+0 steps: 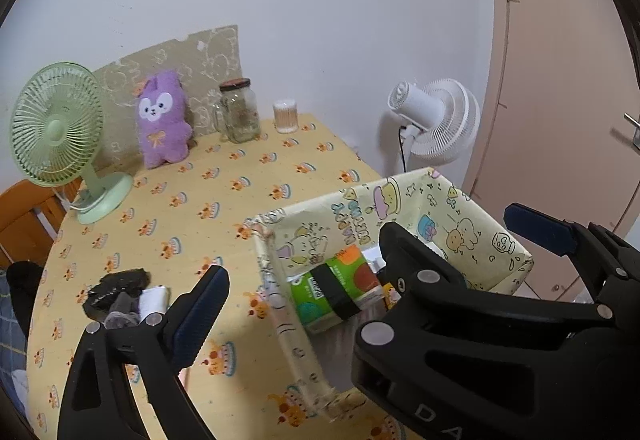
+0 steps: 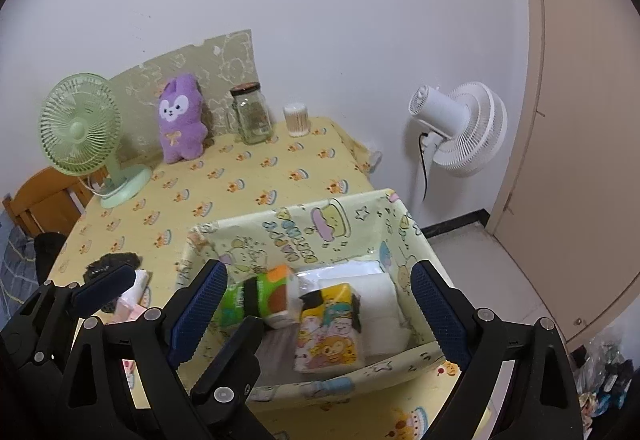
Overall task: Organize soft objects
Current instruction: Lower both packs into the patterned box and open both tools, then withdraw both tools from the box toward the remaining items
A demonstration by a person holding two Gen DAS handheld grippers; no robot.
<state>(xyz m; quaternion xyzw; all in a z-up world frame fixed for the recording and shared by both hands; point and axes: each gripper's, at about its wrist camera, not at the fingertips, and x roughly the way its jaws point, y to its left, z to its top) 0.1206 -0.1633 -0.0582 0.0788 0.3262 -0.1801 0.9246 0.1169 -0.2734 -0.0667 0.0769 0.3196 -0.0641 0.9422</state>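
A yellow cartoon-print fabric box (image 1: 472, 224) (image 2: 248, 236) stands at the table's near right. It holds a green and orange tissue pack (image 1: 340, 284) (image 2: 260, 296), a yellow cartoon tissue pack (image 2: 330, 336) and white tissue packs (image 2: 376, 292). My left gripper (image 1: 372, 264) is open and empty, one finger left of the box, one over it. My right gripper (image 2: 320, 312) is open and empty, above the box. A dark crumpled cloth (image 1: 116, 288) (image 2: 110, 264) with a small white pack (image 1: 154, 300) lies left of the box. A purple plush toy (image 1: 162, 119) (image 2: 180, 119) stands at the back.
A green desk fan (image 1: 60, 131) (image 2: 84, 135) stands at the back left. A glass jar (image 1: 240, 111) (image 2: 252, 113) and a cotton-swab tub (image 1: 286, 115) (image 2: 297, 119) stand by the wall. A white floor fan (image 1: 436, 119) (image 2: 460, 127) stands beyond the table's right edge, by a door (image 2: 580, 119).
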